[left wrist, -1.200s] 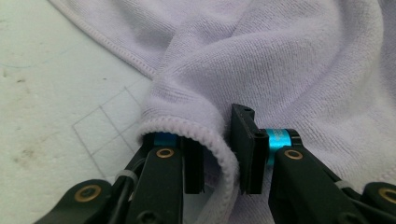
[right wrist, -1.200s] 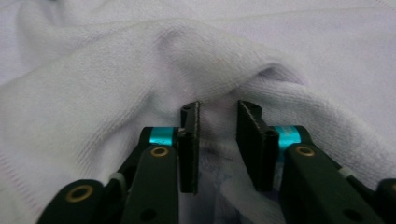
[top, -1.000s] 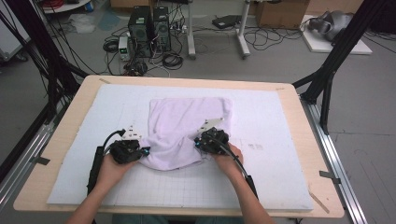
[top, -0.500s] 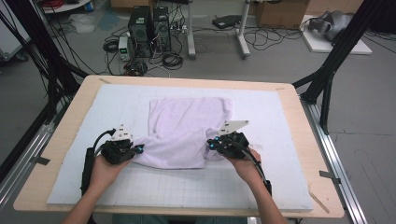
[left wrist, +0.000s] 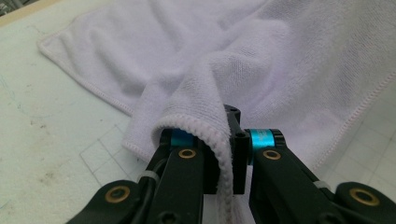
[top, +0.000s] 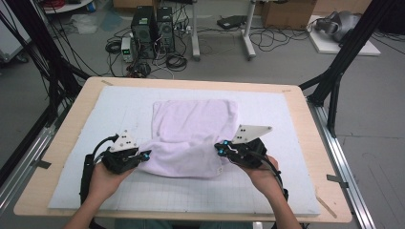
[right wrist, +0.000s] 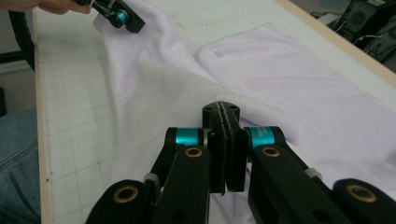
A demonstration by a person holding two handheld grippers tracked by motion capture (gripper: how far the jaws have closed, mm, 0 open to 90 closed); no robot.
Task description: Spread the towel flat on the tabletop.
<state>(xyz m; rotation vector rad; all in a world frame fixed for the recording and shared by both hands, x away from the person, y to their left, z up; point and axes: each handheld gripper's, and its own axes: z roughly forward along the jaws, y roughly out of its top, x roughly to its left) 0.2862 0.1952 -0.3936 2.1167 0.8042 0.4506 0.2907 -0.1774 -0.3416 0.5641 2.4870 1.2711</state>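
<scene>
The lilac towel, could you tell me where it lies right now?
In the high view the lilac towel lies mid-table on the white mat, its near edge pinched between the left gripper and right gripper.

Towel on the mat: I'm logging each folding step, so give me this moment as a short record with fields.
item: pale lilac towel
surface: white gridded mat on a wooden table
left gripper: shut on the towel's near left corner
right gripper: shut on the towel's near right corner
towel state: near edge lifted off the mat, far part lying flat
</scene>
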